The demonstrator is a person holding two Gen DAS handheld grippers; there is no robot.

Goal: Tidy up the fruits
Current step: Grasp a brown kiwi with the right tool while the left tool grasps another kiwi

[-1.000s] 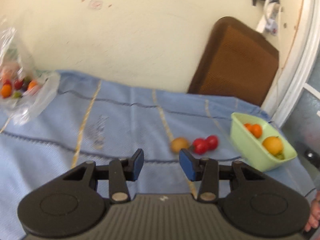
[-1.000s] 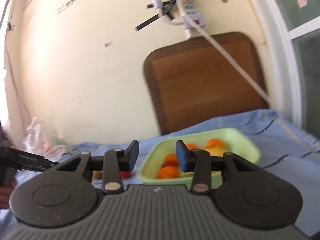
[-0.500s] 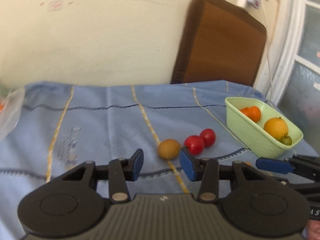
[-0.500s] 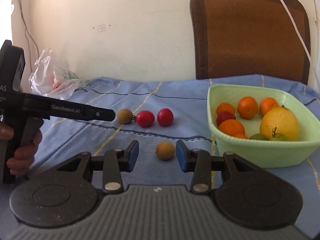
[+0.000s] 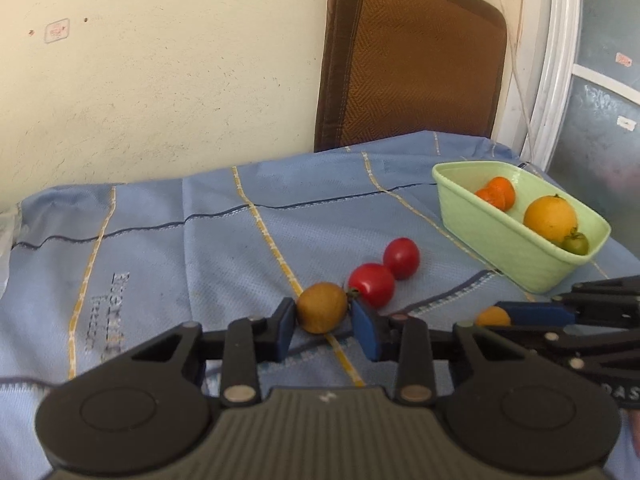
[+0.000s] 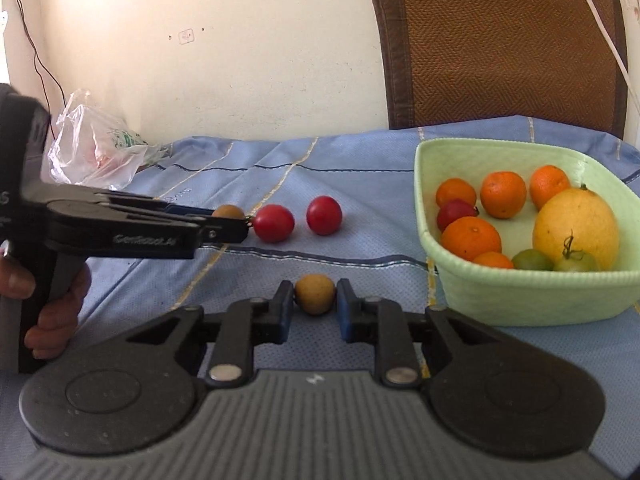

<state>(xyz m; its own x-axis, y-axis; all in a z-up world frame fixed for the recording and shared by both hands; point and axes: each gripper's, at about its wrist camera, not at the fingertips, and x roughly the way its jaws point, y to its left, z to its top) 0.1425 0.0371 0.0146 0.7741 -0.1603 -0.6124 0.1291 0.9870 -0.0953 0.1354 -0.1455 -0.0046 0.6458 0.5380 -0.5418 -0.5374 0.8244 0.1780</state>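
Note:
Two small brown fruits lie on the blue cloth. My left gripper has one brown fruit between its blue pads; its jaws are closing and the pads touch both sides. From the right wrist view that left gripper reaches in from the left. My right gripper is closing likewise on the other brown fruit, pads pressed against it. Two red tomatoes lie just beyond. The green bowl on the right holds several oranges, a large yellow citrus, green tomatoes and a red one.
A clear plastic bag with more fruit sits at the cloth's far left by the wall. A brown woven chair back leans against the wall behind the bowl. A person's hand grips the left tool's handle. A window frame borders the right.
Both grippers swung toward the middle of the cloth and came lower. Each closed from a wider gap onto a brown fruit.

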